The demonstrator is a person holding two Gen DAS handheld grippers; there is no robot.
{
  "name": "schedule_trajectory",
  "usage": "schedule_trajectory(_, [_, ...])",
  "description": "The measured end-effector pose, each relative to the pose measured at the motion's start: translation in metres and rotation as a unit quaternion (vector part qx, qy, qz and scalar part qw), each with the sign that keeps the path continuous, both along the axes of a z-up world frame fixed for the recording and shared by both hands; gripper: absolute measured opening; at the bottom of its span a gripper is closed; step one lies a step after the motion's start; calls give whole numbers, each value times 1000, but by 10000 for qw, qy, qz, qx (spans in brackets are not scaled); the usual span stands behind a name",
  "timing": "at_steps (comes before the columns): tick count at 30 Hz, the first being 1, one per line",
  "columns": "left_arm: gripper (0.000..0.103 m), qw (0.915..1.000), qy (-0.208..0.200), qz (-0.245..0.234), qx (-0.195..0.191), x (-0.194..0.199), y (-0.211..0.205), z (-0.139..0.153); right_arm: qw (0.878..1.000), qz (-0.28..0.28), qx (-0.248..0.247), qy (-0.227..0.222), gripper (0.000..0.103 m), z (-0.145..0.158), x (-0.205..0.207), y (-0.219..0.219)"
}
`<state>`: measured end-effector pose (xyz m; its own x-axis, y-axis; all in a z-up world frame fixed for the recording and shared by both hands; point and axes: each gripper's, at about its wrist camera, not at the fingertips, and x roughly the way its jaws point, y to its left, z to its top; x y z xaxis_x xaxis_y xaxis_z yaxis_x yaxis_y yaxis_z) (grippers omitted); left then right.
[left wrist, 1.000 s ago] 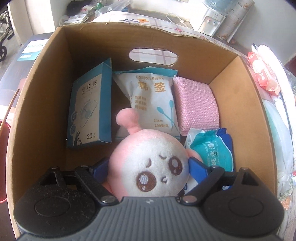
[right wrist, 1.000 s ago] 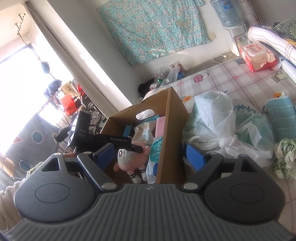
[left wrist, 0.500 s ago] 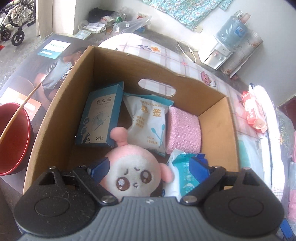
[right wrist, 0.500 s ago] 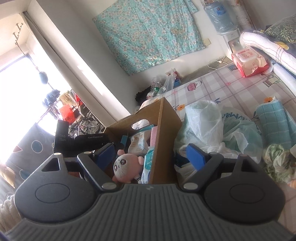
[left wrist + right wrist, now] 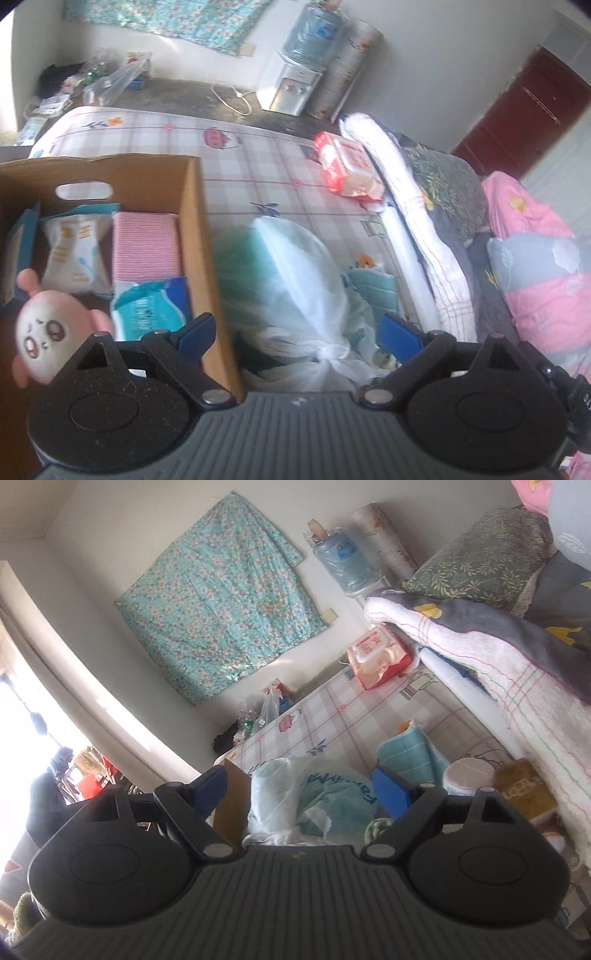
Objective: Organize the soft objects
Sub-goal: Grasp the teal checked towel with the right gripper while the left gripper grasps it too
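The cardboard box (image 5: 195, 229) stands at the left of the left wrist view. In it lie a pink plush doll (image 5: 48, 332), a pink cloth (image 5: 146, 243), a cotton swab pack (image 5: 74, 251) and a teal wipes pack (image 5: 147, 306). My left gripper (image 5: 297, 330) is open and empty, to the right of the box wall and over a knotted white plastic bag (image 5: 295, 266). My right gripper (image 5: 301, 788) is open too, with nothing in it. It points at the same plastic bag (image 5: 310, 794), with a rolled teal towel (image 5: 406, 753) just beyond its right finger.
A red wipes pack (image 5: 380, 657) lies farther back on the checked mattress (image 5: 332, 716). Folded blankets and pillows (image 5: 480, 635) are stacked along the right. A white roll (image 5: 467, 775) and a yellow-brown box (image 5: 524, 786) sit by the bedding. A water dispenser (image 5: 291, 88) stands by the far wall.
My left gripper rose out of the box and swung right; the plush doll that was between its fingers stays in the box. My right gripper swung right, from the box to the bag.
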<state>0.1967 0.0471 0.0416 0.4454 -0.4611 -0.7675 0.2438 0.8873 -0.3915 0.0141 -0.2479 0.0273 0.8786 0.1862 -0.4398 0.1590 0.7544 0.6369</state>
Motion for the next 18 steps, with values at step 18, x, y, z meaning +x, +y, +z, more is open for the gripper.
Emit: schedule_trajectory(18, [65, 9815, 764, -1601, 720, 49, -199, -75, 9824, 737, 353, 1680, 73, -83, 138, -118])
